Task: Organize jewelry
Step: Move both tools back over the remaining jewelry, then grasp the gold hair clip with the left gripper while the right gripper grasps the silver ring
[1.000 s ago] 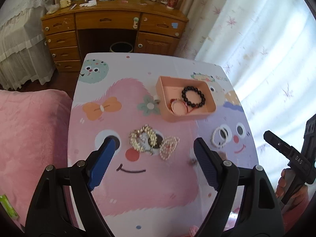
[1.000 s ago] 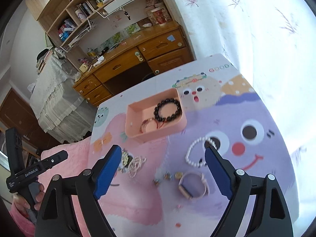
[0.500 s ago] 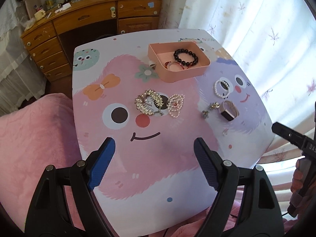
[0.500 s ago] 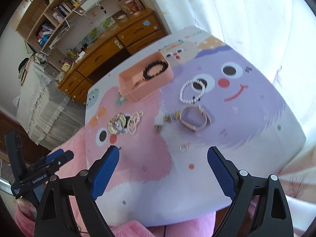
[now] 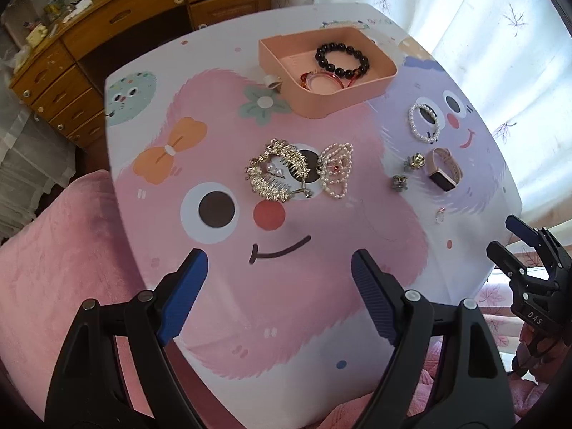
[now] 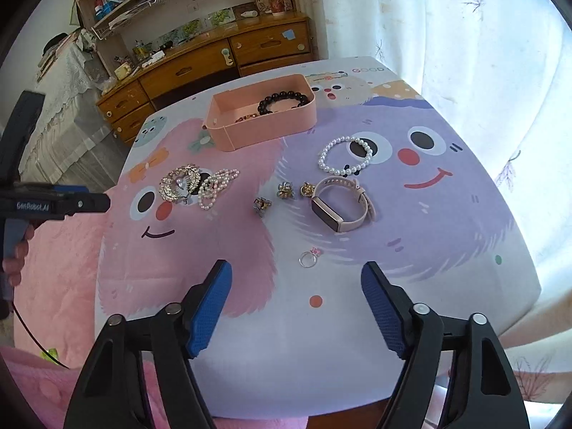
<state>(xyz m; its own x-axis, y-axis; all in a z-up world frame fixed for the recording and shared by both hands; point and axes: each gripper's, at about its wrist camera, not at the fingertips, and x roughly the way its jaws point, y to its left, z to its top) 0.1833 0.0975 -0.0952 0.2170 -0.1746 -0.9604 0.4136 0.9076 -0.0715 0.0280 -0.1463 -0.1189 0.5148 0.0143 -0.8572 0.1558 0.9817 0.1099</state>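
1. Both grippers have pulled back from the bench since a second ago; the view is wider now, the whole tabletop shows, and nothing on it has shifted.
2. Left gripper (image 5: pixel 277 275): released, jaws wide apart, nothing between them, hovering over the near edge of the bench (image 5: pixel 250 321).
3. Right gripper (image 6: pixel 296 304): also released and empty, jaws spread, over the near right part of the bench.
4. Tray (image 5: pixel 323 103) sits at the far side and already holds a black bead bracelet (image 5: pixel 341 59) and a thin red bangle (image 5: pixel 323 79).
5. Loose on the bench: gold hair comb (image 5: pixel 273 175) touching a pearl hair clip (image 5: pixel 336 169) at centre; pearl bracelet (image 6: pixel 345 155), pink watch (image 6: pixel 341 205), three small earrings (image 6: pixel 284 191) and a ring (image 6: pixel 308 259) on the right half.
6. Step, as I read it: between picks, task roughly a quarter done, choosing the next piece.
7. Next move: the ring lies closest to the right gripper, just ahead of its jaws. It is small and flat, so it needs a low, square approach and a tight close. Watch or pearl bracelet would be the easier grab.
8. Then carry to the tray and release above its floor, clear of the rim.
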